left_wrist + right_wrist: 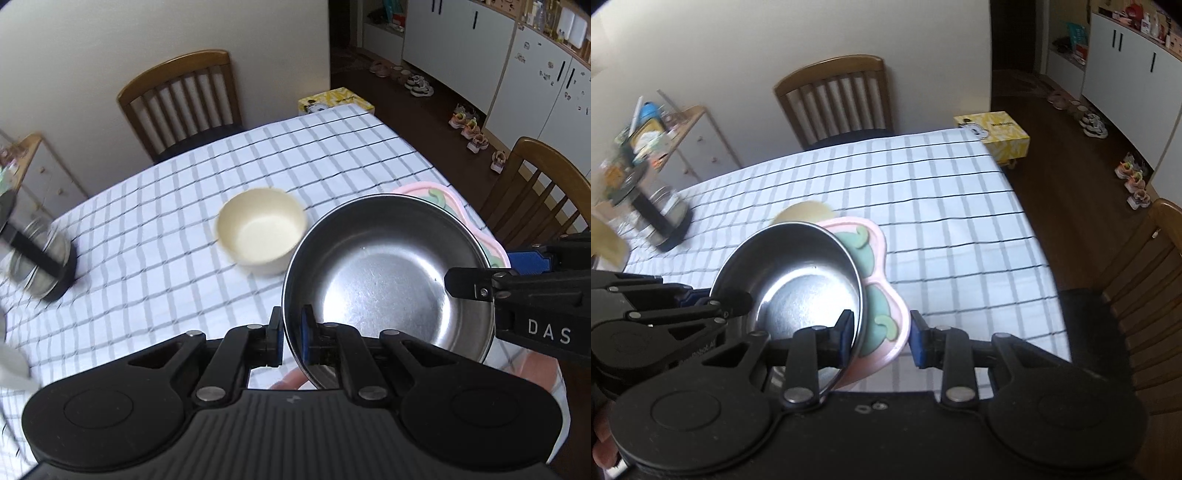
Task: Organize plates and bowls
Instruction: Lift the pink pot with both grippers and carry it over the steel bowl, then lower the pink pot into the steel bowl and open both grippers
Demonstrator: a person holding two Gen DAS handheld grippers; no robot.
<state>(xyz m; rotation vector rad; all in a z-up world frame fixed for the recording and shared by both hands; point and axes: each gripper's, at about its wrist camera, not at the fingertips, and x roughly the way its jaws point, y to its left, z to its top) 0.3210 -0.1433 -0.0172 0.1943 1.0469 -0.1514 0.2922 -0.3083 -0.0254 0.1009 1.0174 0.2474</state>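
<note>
A steel bowl [384, 280] hangs tilted above the checked tablecloth [155, 229]. My left gripper [291, 332] is shut on its near rim. From the right, my right gripper [491, 271] reaches over the opposite rim. In the right wrist view the right gripper [881, 338] has the steel bowl's [798, 280] wall and the edge of a pink plate with green shapes [875, 306] together between its pads, both pads touching. The left gripper [713, 295] holds the bowl's left rim there. A cream bowl [262, 232] stands upright on the table beyond the steel bowl.
A glass jar in a black holder [40, 266] stands at the table's left side. One wooden chair [181, 99] faces the far edge, another [535, 184] the right edge. A yellow box [997, 136] sits past the far right corner. A cluttered shelf [646, 140] lies left.
</note>
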